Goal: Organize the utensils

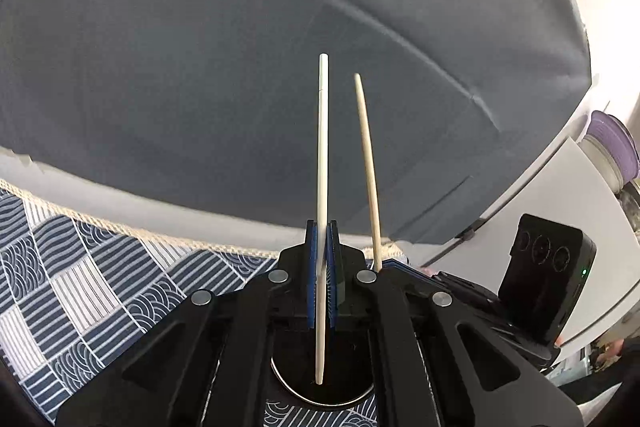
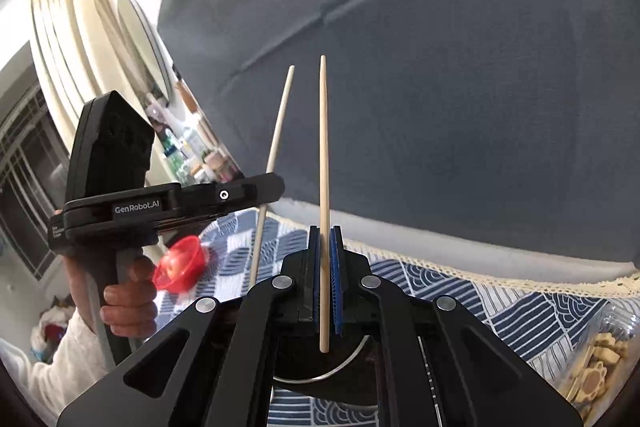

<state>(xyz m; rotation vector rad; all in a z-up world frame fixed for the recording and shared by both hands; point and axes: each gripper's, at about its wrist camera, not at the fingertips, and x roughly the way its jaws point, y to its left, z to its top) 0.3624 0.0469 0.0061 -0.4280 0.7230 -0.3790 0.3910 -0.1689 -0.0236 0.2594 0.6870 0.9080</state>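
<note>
My left gripper (image 1: 322, 227) is shut on a pale chopstick (image 1: 323, 155) that stands upright between its blue pads. My right gripper (image 2: 325, 231) is shut on a second, tan chopstick (image 2: 323, 155), also upright. The two grippers are held side by side above the table. The right gripper's chopstick shows in the left wrist view (image 1: 367, 163), just right of mine. The left gripper's body (image 2: 160, 203) and its chopstick (image 2: 276, 143) show in the right wrist view, to the left. A round metal-rimmed holder sits below each gripper, mostly hidden (image 1: 360, 397) (image 2: 344, 363).
A blue and white patterned tablecloth (image 1: 80, 275) with a lace edge covers the table. A grey-blue sofa (image 1: 240, 67) fills the background. A red plastic cup (image 2: 180, 263) lies left. A clear container of biscuit-like pieces (image 2: 600, 359) sits at the right edge.
</note>
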